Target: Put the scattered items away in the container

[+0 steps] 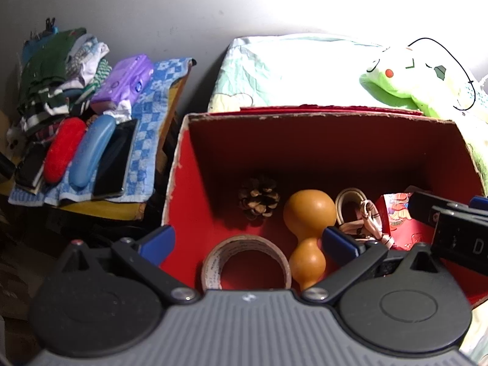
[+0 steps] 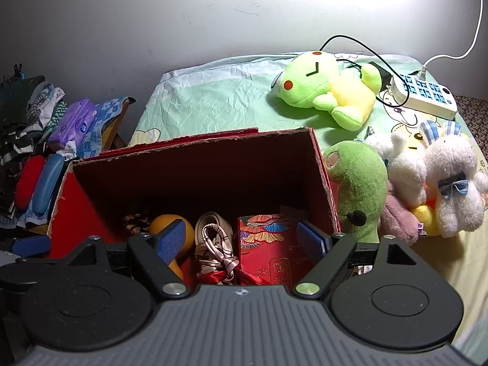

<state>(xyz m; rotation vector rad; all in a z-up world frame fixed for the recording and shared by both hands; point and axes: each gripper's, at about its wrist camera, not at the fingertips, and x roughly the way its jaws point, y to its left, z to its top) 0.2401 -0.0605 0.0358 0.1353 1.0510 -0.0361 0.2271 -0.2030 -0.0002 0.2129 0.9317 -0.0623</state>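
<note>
A red cardboard box stands open on the bed, also in the right wrist view. Inside lie a pine cone, an orange gourd, a tape roll, a coiled white band with a patterned scarf and a red patterned packet. My left gripper is open and empty over the box's near left side. My right gripper is open and empty over the near right side; its body shows in the left wrist view.
Left of the box a side table holds a blue checked cloth, a phone, blue and red cases, a purple pack and clothes. Plush toys and a power strip lie on the bed to the right.
</note>
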